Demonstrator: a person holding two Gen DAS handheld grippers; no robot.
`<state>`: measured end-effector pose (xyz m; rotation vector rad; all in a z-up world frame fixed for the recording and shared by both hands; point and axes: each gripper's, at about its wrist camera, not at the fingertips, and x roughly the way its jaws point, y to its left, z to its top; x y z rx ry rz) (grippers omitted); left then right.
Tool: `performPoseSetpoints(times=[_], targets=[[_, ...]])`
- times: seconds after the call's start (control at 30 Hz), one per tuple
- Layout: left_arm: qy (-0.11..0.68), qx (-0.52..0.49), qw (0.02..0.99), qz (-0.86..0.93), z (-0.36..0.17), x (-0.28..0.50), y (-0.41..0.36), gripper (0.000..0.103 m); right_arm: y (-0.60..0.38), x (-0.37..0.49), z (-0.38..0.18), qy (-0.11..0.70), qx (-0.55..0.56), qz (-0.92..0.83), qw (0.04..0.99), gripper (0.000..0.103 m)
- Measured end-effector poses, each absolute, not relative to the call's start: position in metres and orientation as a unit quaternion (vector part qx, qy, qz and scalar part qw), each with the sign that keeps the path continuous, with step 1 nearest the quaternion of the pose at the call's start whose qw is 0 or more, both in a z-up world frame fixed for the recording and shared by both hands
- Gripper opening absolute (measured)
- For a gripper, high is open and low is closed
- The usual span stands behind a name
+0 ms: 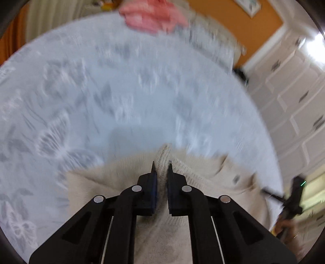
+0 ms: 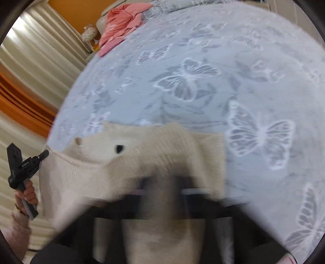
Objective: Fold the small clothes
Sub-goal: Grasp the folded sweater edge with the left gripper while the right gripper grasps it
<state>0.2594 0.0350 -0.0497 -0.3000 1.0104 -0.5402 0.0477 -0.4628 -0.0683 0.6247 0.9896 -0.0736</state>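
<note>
A cream knitted garment (image 1: 182,178) hangs between my two grippers above the grey butterfly bedspread (image 1: 121,91). My left gripper (image 1: 161,168) is shut on a ribbed edge of the garment, which bunches between its fingers. In the right wrist view the garment (image 2: 142,154) drapes over my right gripper (image 2: 162,182), whose fingers are blurred and mostly covered by cloth; it appears shut on the garment. A dark button (image 2: 119,148) shows on the fabric. The left gripper also shows at the far left of the right wrist view (image 2: 43,155), pinching the garment's corner.
A pile of pink clothes (image 1: 150,16) lies at the far edge of the bed and also shows in the right wrist view (image 2: 121,24). White panelled wardrobe doors (image 1: 294,91) stand to the right. Cream curtains (image 2: 30,61) and an orange wall are to the left.
</note>
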Motion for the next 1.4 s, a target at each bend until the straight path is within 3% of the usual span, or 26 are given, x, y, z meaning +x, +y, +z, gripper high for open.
performPoseSetpoints(times=[0.13,0.33,0.37,0.4,0.43,0.47,0.6,0.63,0.67,0.7,0.77,0.87,1.0,1.07,1.13,1.2,1.23,1.27,1.4], targets=[[0.446,-0.161,0.853,-0.217,-0.024,0.284,0.056,0.007,-0.474,0.044,-0.042,0.403,0.310,-0.059,0.859,0.001],[0.561,-0.117,0.807,-0.144,-0.099,0.306,0.051,0.013,-0.489,0.038,-0.070,0.457,0.343,-0.094,0.815,0.015],[0.546,-0.147,0.810,-0.153,-0.097,0.295,0.061,0.017,-0.485,0.032,-0.068,0.458,0.338,-0.087,0.818,0.026],[0.534,-0.167,0.814,-0.154,-0.093,0.285,0.070,0.023,-0.480,0.026,-0.067,0.460,0.330,-0.082,0.820,0.059],[0.525,-0.179,0.818,-0.154,-0.089,0.272,0.079,0.039,-0.474,0.019,-0.066,0.461,0.316,-0.079,0.825,0.075],[0.518,-0.183,0.821,-0.154,-0.085,0.263,0.085,0.047,-0.471,0.017,-0.066,0.462,0.305,-0.076,0.829,0.075],[0.524,-0.158,0.825,-0.142,-0.088,0.246,0.087,0.049,-0.466,0.033,-0.083,0.476,0.297,-0.075,0.824,0.075],[0.527,-0.149,0.825,-0.139,-0.090,0.248,0.083,0.049,-0.467,0.041,-0.087,0.476,0.303,-0.072,0.823,0.064],[0.530,-0.139,0.825,-0.139,-0.092,0.249,0.076,0.049,-0.466,0.048,-0.090,0.476,0.302,-0.071,0.823,0.047],[0.534,-0.121,0.825,-0.138,-0.095,0.253,0.069,0.049,-0.466,0.054,-0.090,0.478,0.304,-0.066,0.821,0.006],[0.545,-0.091,0.824,-0.124,-0.103,0.258,0.060,0.035,-0.467,0.057,-0.073,0.454,0.314,-0.071,0.831,0.007],[0.551,-0.075,0.824,-0.114,-0.108,0.267,0.055,0.033,-0.471,0.049,-0.041,0.407,0.283,-0.087,0.864,0.007],[0.548,-0.055,0.828,-0.106,-0.114,0.270,0.049,0.036,-0.487,0.065,-0.108,0.503,0.290,-0.094,0.809,0.007],[0.546,-0.066,0.829,-0.103,-0.107,0.267,0.053,0.037,-0.490,0.053,-0.095,0.479,0.311,-0.098,0.815,0.017],[0.534,-0.100,0.832,-0.110,-0.089,0.255,0.067,0.037,-0.489,0.033,-0.075,0.465,0.328,-0.109,0.815,0.045],[0.517,-0.139,0.836,-0.120,-0.071,0.233,0.089,0.048,-0.481,-0.009,-0.052,0.445,0.320,-0.107,0.829,0.055],[0.514,-0.156,0.835,-0.120,-0.066,0.220,0.100,0.063,-0.479,-0.026,-0.050,0.447,0.319,-0.109,0.828,0.065],[0.514,-0.169,0.833,-0.116,-0.064,0.208,0.110,0.070,-0.476,-0.045,-0.050,0.452,0.324,-0.110,0.824,0.068],[0.548,-0.242,0.795,-0.099,-0.081,0.146,0.143,0.074,-0.465,-0.119,-0.078,0.472,0.402,-0.091,0.779,0.069]])
